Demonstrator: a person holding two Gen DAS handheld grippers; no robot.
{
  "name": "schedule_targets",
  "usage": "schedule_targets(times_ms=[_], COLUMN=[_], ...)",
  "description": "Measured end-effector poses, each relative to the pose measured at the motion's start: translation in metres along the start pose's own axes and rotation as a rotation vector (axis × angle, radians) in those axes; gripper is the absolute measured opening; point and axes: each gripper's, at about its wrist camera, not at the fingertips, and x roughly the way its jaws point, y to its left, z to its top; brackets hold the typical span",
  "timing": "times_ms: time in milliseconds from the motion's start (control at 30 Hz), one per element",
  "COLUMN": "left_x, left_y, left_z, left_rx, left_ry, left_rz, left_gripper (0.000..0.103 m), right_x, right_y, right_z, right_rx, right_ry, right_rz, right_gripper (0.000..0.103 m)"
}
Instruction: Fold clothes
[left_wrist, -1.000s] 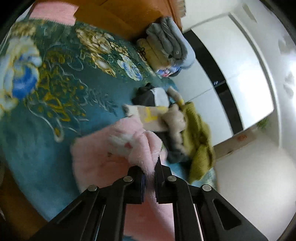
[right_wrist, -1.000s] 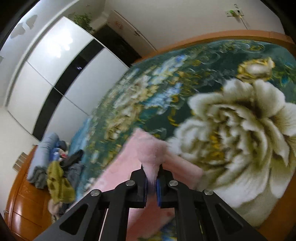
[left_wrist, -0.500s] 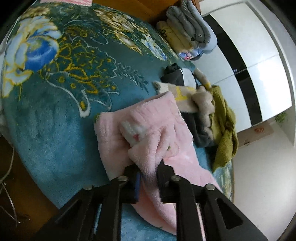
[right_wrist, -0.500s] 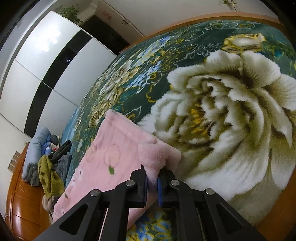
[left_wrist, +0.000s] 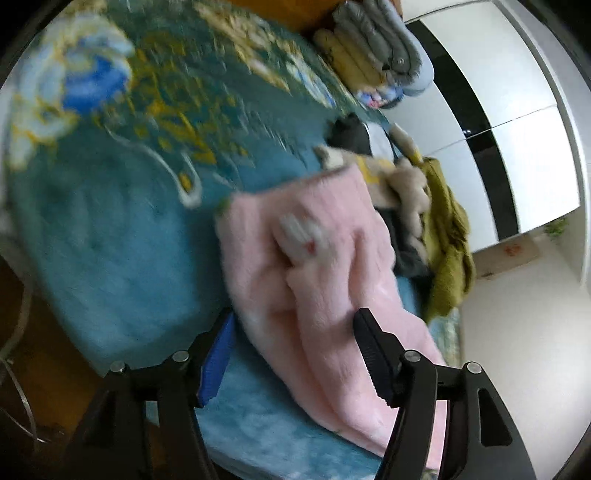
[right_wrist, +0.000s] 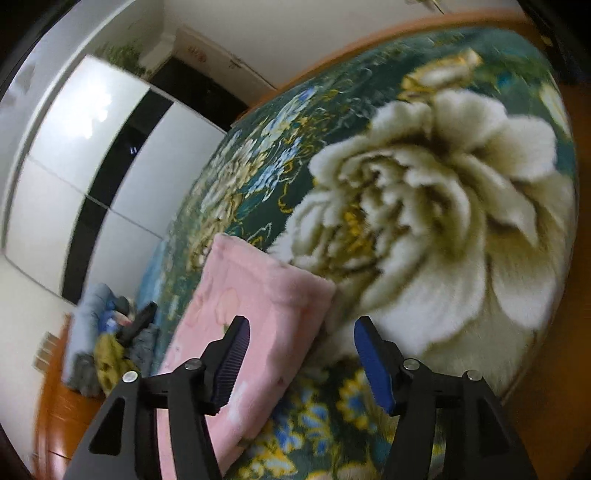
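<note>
A fluffy pink garment (left_wrist: 325, 280) lies on the flowered bed blanket (left_wrist: 122, 206), bunched and creased at this end, with a small white patch on it. My left gripper (left_wrist: 295, 354) is open just above its near edge, empty. In the right wrist view the same pink garment (right_wrist: 243, 325) lies flat with a straight folded edge. My right gripper (right_wrist: 301, 358) is open over its near corner and holds nothing.
A heap of loose clothes (left_wrist: 424, 214), olive, grey, beige and black, lies beyond the pink garment. Folded quilts (left_wrist: 380, 62) are stacked by the wooden headboard. White and black wardrobe doors (right_wrist: 92, 155) stand past the bed. The bed's wooden edge (right_wrist: 546, 376) is near on the right.
Both grippers were shut on the pink garment and have opened, letting it drop onto the blanket. Both have drawn back slightly from it.
</note>
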Motion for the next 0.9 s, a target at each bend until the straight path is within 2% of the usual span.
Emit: schedule_targets(times_ms=[67,133,300,533,667,733,767,900], left_x=[0.005,0.01,0.013,0.019,0.018,0.017,0.016,0.017], left_y=[0.002,0.005,0.001,-0.007,-0.004,-0.002,-0.002,-0.005], left_z=[-0.001,-0.002,-0.002,0.0,0.0,0.0,0.0,0.004], left_rx=[-0.011,-0.021,0.004,0.018,0.026,0.022,0.025,0.01], left_ry=[0.006,0.008,-0.002,-0.043,-0.057,-0.068,-0.077,-0.087], left_rz=[-0.051,-0.063,-0.042,-0.017,-0.034,-0.04,-0.041,-0.032], left_gripper=[0.07,0.072,0.073,0.073,0.072,0.072,0.069,0.039], right_x=[-0.003,-0.004,0.006,0.026,0.028,0.029,0.03,0.04], right_y=[-0.007,-0.013,-0.012,0.01,0.011,0.012,0.013,0.006], right_z=[-0.001,-0.003,-0.002,0.007,0.0,-0.004,-0.006,-0.007], right_rx=[0.047,0.086,0.094,0.024,0.031,0.026,0.023,0.067], right_ry=[-0.001,0.005,0.021,0.036,0.0,0.024,0.039,0.043], right_rz=[0.04,0.074,0.072,0.083,0.081,0.108,0.12,0.141], right_gripper=[0.066,0.068,0.072,0.072,0.07,0.065,0.057,0.035])
